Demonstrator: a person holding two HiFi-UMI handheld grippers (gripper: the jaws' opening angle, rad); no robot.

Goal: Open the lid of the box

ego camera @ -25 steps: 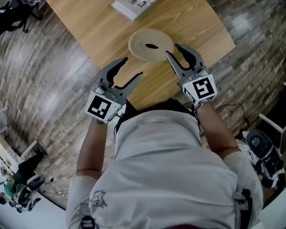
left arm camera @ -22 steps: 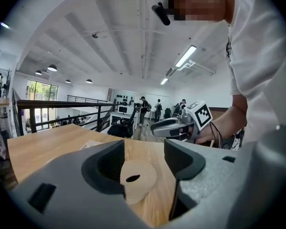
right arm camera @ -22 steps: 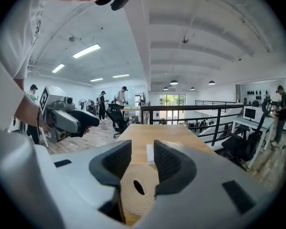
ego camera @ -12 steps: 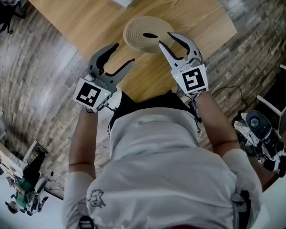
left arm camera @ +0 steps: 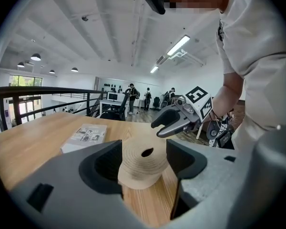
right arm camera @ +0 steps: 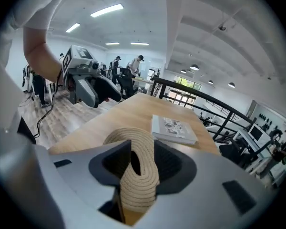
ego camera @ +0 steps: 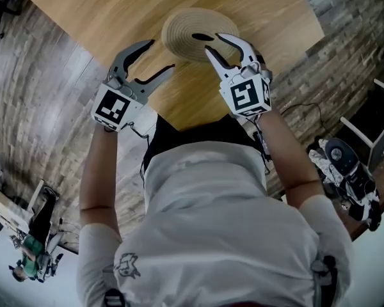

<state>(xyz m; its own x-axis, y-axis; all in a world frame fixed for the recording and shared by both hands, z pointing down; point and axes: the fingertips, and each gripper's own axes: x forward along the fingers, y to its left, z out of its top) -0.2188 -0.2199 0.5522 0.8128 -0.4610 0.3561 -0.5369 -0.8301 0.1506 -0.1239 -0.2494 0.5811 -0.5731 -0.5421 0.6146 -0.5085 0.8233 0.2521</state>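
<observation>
Right gripper (ego camera: 213,43) jaws apart, tips over near-right rim of lid (ego camera: 187,29), not pressing; left gripper (ego camera: 163,55) jaws just opening, nothing between, lid ahead-right; woven box (left arm camera: 138,178) on table (ego camera: 269,11); right nearer.

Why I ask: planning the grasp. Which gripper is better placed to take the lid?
Right: the right gripper has open jaws flanking the lid; the left gripper, jaws just opening, empty, sits short of it.
</observation>
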